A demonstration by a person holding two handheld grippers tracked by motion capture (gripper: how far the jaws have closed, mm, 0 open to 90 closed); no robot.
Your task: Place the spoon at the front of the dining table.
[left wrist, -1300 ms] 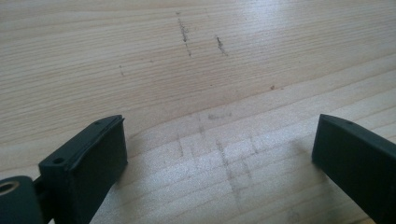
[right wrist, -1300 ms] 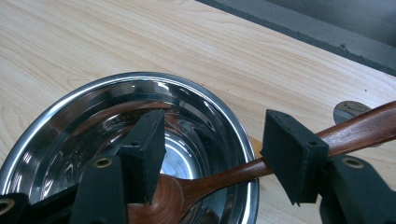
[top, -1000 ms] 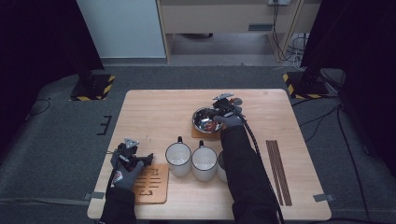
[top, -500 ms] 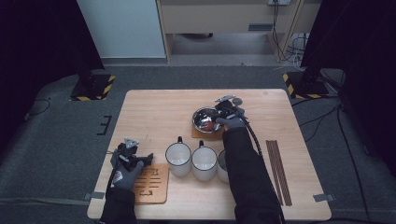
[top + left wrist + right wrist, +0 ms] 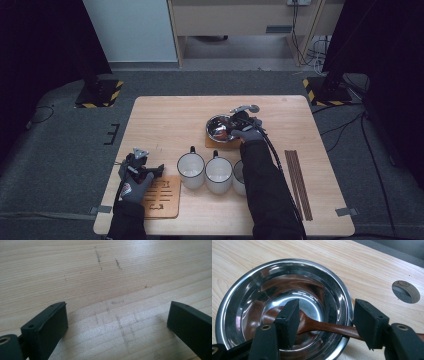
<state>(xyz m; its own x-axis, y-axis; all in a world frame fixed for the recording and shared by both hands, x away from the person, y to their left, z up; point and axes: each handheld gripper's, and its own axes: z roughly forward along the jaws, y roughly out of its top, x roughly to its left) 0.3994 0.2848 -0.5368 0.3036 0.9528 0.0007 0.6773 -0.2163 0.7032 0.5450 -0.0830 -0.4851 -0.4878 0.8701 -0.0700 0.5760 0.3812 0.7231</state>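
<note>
— Where do we have the brown wooden spoon [image 5: 324,326]?
— It lies in the shiny round steel bowl [image 5: 244,297], its head down in the bottom and its handle slanting out over the rim. The bowl sits on a small square wooden coaster [image 5: 222,143] toward the far right of the pale wooden bench [image 5: 165,117].
— And our right gripper [image 5: 325,315]?
— We hold it over the bowl's rim, jaws spread, one inside the bowl and one outside. The spoon handle runs between them, and neither pad presses on it.
— Our left gripper [image 5: 117,322]?
— Low over bare bench at the near left, jaws wide apart with nothing between them, just beside the slotted square wooden trivet [image 5: 162,196]. Three white enamel mugs [image 5: 218,175] stand in a row between our arms.
</note>
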